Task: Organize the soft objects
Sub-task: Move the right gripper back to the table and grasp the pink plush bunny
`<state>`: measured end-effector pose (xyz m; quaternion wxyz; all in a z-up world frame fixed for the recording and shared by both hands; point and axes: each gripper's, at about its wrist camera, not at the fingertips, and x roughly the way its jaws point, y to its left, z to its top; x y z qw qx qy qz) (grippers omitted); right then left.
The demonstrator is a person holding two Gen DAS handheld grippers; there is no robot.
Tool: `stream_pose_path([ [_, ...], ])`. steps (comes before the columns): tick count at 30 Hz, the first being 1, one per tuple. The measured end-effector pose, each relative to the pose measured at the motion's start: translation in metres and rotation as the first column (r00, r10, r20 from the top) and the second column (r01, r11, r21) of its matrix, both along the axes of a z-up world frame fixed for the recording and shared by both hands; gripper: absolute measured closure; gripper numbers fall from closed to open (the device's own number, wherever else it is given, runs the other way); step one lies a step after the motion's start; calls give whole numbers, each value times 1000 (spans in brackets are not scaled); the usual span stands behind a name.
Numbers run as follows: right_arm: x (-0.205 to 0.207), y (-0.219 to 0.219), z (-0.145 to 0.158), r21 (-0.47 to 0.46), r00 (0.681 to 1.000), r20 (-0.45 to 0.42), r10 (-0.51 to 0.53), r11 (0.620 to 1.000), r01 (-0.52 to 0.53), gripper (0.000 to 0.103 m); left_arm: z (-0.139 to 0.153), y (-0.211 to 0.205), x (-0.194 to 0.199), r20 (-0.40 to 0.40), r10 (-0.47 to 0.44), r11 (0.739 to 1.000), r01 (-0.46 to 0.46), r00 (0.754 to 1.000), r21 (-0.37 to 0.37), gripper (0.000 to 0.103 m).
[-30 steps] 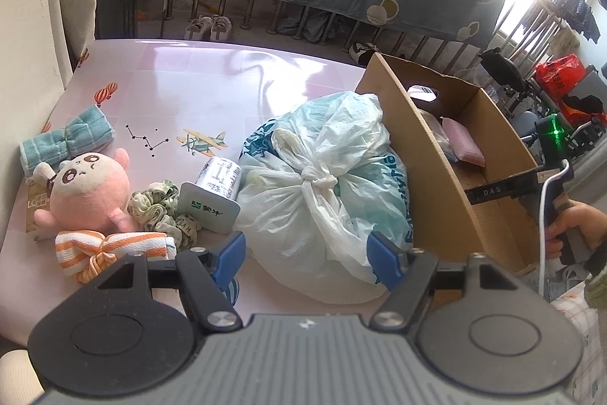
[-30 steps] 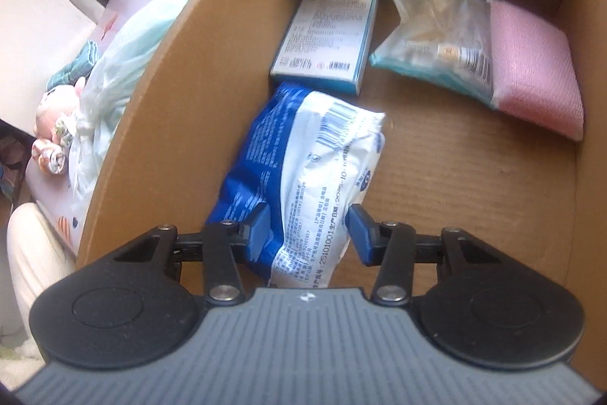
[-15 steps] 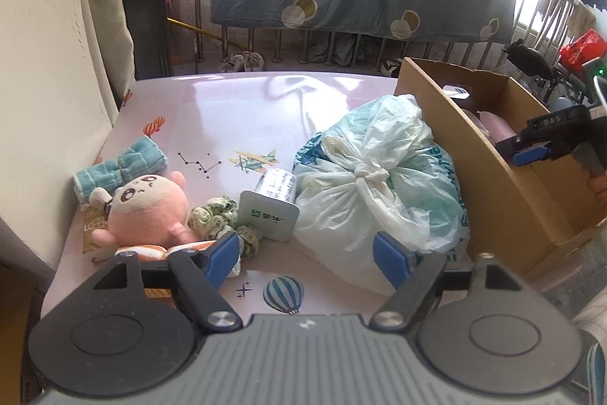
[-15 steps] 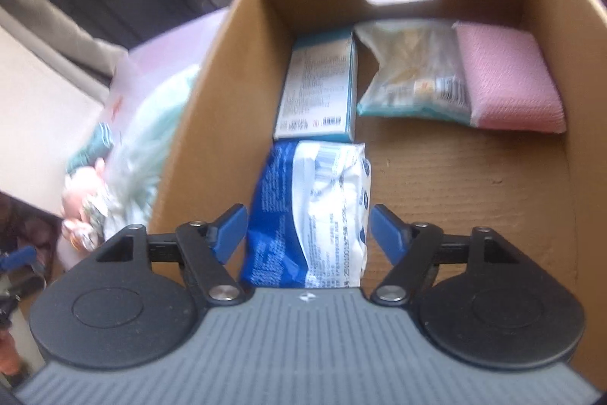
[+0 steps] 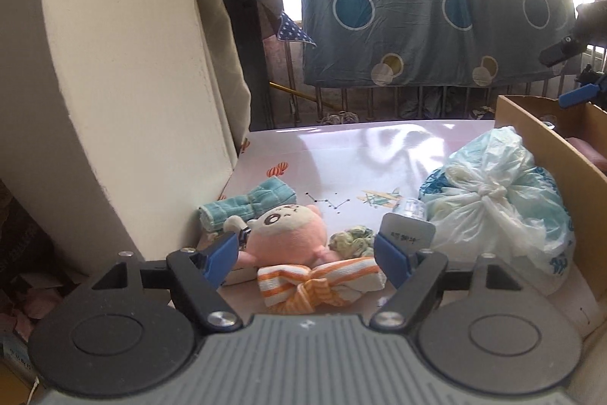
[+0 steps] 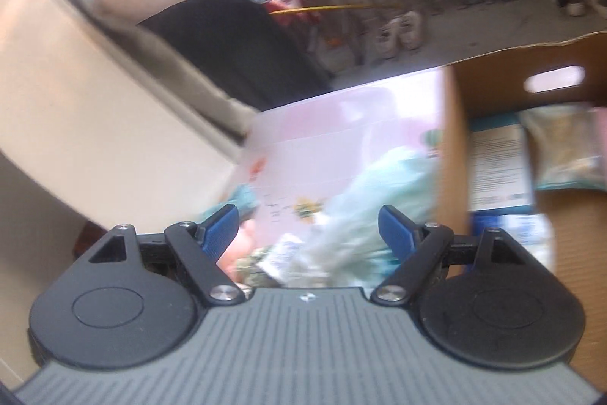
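A pink plush toy (image 5: 288, 234) lies near the pink table's (image 5: 341, 147) left edge, an orange-striped cloth bow (image 5: 322, 281) in front of it, a teal folded cloth (image 5: 246, 204) behind. The left gripper (image 5: 305, 255) stands wide and empty before them, its jaws having just opened. A knotted plastic bag (image 5: 497, 207) crowds the cardboard box (image 5: 546, 154) at right; bare tabletop stretches beyond. The right gripper (image 6: 307, 228), jaws just opened wide, holds nothing; its view is blurred, box contents indistinct.
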<state>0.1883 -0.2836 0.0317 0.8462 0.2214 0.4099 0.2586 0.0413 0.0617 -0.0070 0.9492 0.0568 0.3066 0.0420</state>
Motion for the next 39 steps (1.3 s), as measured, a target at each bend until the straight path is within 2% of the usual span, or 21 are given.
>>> stream_pose_path([
  [6,5,79,-21,130,991,-36,127,984,-121,22,-12,16,-6,-6,18,1000,-18,1000,-19,23],
  [10,12,132,-36,151,973,-82,215,968,-201,22,-16,32,2,-23,56,996,-58,998,-74,24],
  [14,29,184,-44,137,949,-122,290,952,-274,22,-18,52,20,-41,97,984,-102,994,-148,24],
  [19,67,242,-69,96,913,-213,348,937,-335,19,-29,62,53,-96,76,981,-92,992,-173,24],
  [24,98,291,-108,-23,883,-313,350,927,-376,19,-46,69,84,-154,64,972,-96,986,-212,24],
  [28,112,316,-136,-75,860,-364,358,909,-410,19,-62,72,104,-212,56,969,-104,976,-225,26],
  [30,115,323,-145,-89,853,-377,362,902,-422,17,-68,73,110,-236,57,969,-111,970,-221,31],
  [35,115,327,-154,-81,845,-380,376,897,-436,17,-79,72,119,-277,61,975,-117,959,-190,31],
  [39,115,326,-154,-76,845,-388,368,901,-427,17,-79,69,121,-275,68,975,-122,959,-184,31],
])
